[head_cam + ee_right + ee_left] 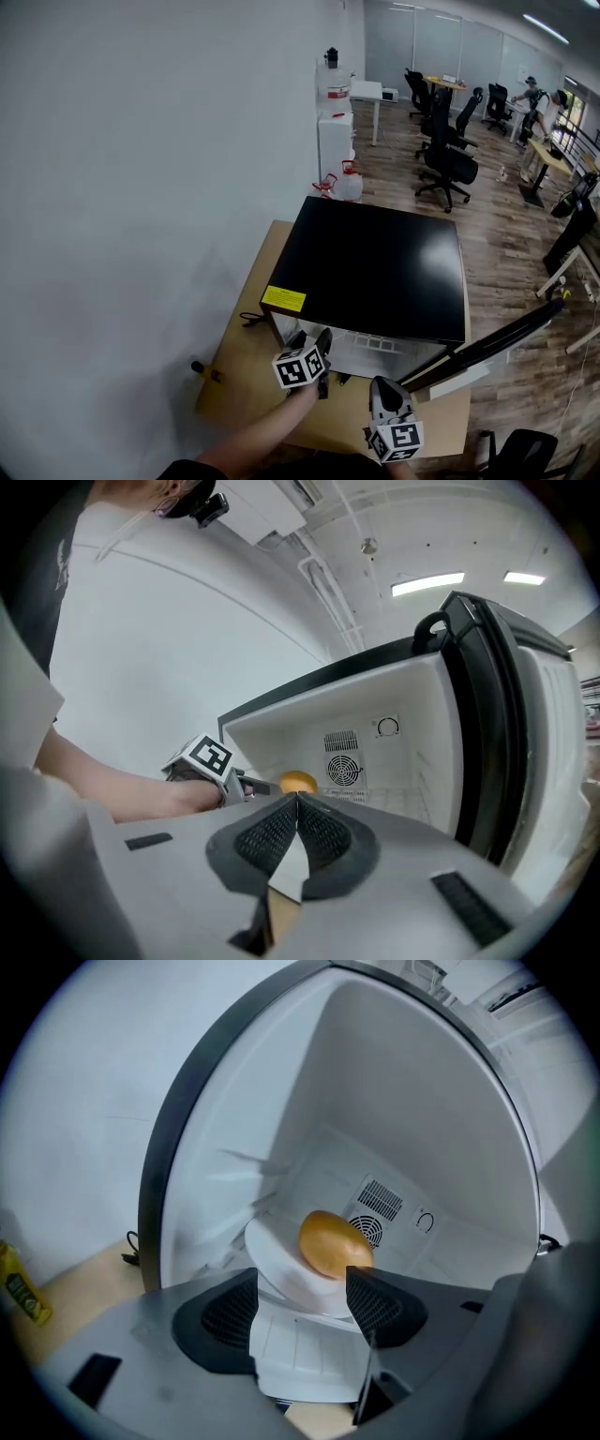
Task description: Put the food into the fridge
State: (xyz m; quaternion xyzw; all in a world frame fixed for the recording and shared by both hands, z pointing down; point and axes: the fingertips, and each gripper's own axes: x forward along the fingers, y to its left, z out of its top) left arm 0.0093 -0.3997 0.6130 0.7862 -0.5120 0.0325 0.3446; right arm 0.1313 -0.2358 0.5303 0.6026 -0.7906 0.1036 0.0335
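Observation:
A small black fridge (375,262) stands on a wooden table (244,366) with its door (487,345) swung open to the right. Inside, on a white shelf, a white plate (281,1265) carries a round orange-brown piece of food (333,1244), also seen as the food (298,782) in the right gripper view. My left gripper (300,1283) reaches into the fridge mouth (314,336), open, its pads standing apart just before the plate's rim without pressing it. My right gripper (296,801) hangs back in front of the fridge (384,384), shut with nothing in it.
The open door (506,714) stands close on the right. A black cable (246,319) lies on the table left of the fridge, and a yellow object (19,1283) sits at the far left. White cabinets (335,122), a jug (347,183) and office chairs (445,141) stand behind.

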